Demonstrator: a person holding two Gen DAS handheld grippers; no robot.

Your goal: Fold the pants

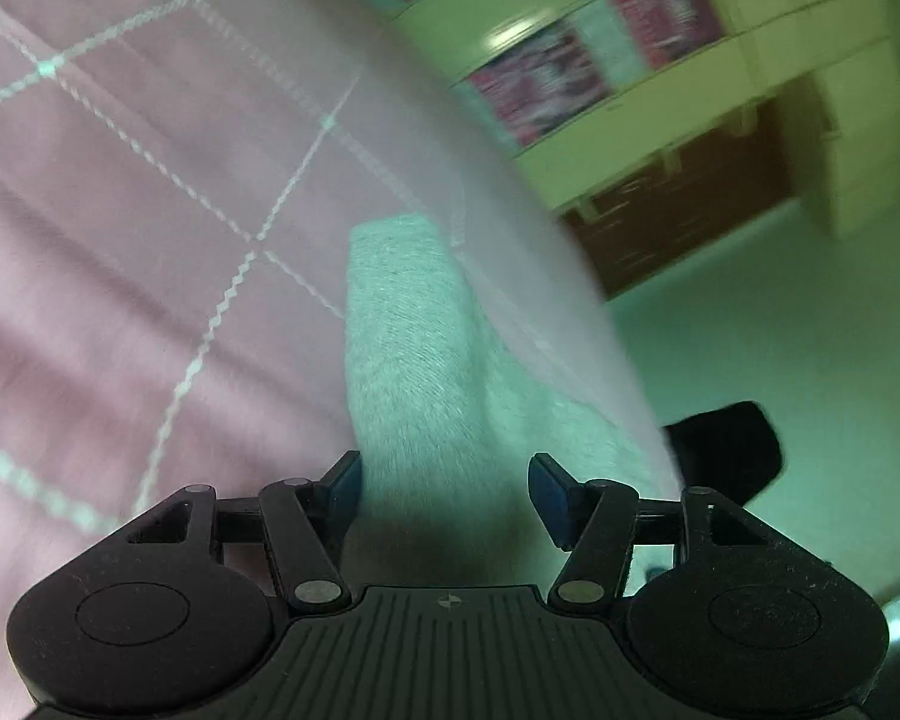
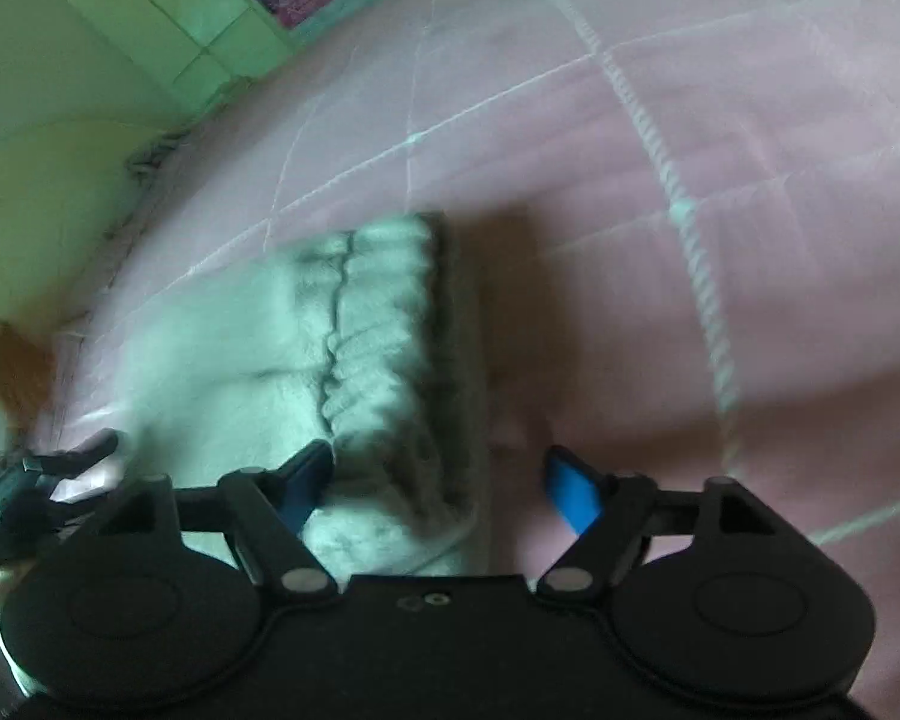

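Note:
The pants (image 1: 408, 348) are pale grey-white fleece, lying on a pink quilted bedspread (image 1: 120, 240). In the left wrist view a leg stretches away from between the fingers of my left gripper (image 1: 444, 489), whose jaws stand open around the cloth near the bed's edge. In the right wrist view the ribbed waistband (image 2: 384, 324) of the pants (image 2: 222, 372) lies bunched just ahead of my right gripper (image 2: 444, 486), which is open with the waistband end between its blue fingers (image 2: 573, 495). The left gripper body (image 2: 24, 492) shows at the far left of that view.
The bed's edge (image 1: 618, 324) runs diagonally at right in the left wrist view, with pale floor (image 1: 780, 330) and a dark object (image 1: 726, 450) below. Yellow shelves with books (image 1: 570, 78) stand beyond. A yellow wall (image 2: 60, 90) borders the bed in the right wrist view.

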